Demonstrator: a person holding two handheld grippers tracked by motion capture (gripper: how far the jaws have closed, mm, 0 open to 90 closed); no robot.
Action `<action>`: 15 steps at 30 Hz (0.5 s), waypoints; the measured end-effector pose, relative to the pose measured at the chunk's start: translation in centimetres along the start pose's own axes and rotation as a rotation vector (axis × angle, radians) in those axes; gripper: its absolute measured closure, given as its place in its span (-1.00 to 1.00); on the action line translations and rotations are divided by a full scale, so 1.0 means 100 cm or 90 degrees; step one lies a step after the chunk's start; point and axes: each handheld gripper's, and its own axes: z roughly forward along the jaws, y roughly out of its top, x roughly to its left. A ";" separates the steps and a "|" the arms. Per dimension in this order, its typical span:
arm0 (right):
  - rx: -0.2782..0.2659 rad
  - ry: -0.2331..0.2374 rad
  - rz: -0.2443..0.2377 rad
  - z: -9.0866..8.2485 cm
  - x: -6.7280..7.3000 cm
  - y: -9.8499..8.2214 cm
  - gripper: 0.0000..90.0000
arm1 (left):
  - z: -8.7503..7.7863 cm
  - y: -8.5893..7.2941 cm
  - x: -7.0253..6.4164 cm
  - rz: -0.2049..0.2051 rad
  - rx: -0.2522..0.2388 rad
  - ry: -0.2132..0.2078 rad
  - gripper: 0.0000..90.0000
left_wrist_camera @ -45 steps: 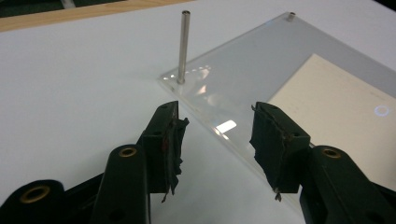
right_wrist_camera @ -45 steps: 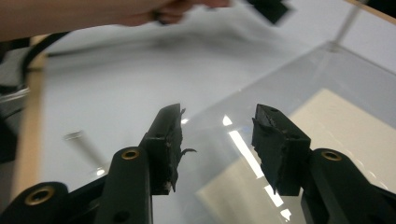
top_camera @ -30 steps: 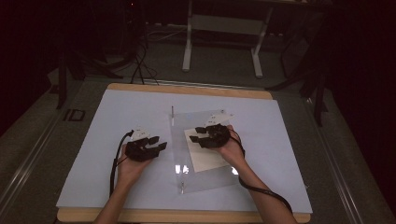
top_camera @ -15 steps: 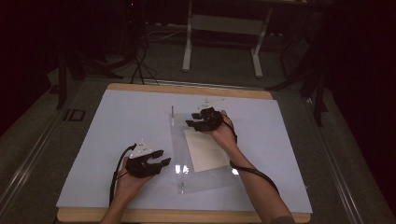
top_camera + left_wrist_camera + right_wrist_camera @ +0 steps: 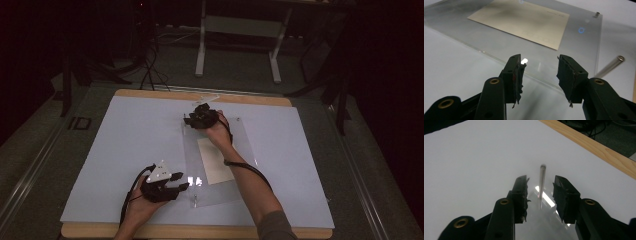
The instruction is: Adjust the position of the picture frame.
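**Right gripper reaches the far corner pin**

Since 0.5 s ago the right gripper (image 5: 192,120) has moved farther up the table, to the far left corner of the clear acrylic sheet (image 5: 247,145); the left gripper (image 5: 179,181) has stayed by the sheet's near left edge. The right gripper's 2 jaws stand apart on either side of a thin metal pin (image 5: 541,185), not touching it. The left gripper's jaws gape wide, empty, above the sheet's edge. A cream paper (image 5: 521,21) lies under the sheet on the white table mat (image 5: 130,145).

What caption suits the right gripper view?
Open tongs straddle a thin metal rod at the clear sheet's far corner.
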 end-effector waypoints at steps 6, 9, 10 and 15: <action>0.016 -0.023 0.037 0.025 -0.006 0.005 0.52 | -0.003 -0.004 -0.004 0.004 -0.007 -0.014 0.18; 0.020 -0.019 0.068 0.039 -0.006 0.003 0.66 | -0.003 -0.005 -0.004 0.006 -0.002 -0.014 0.18; 0.020 -0.016 0.065 0.041 -0.004 0.004 0.77 | -0.003 -0.005 -0.005 0.009 0.002 -0.009 0.18; 0.033 -0.048 0.048 0.046 0.004 0.002 0.88 | -0.004 -0.008 -0.010 0.023 0.010 -0.019 0.18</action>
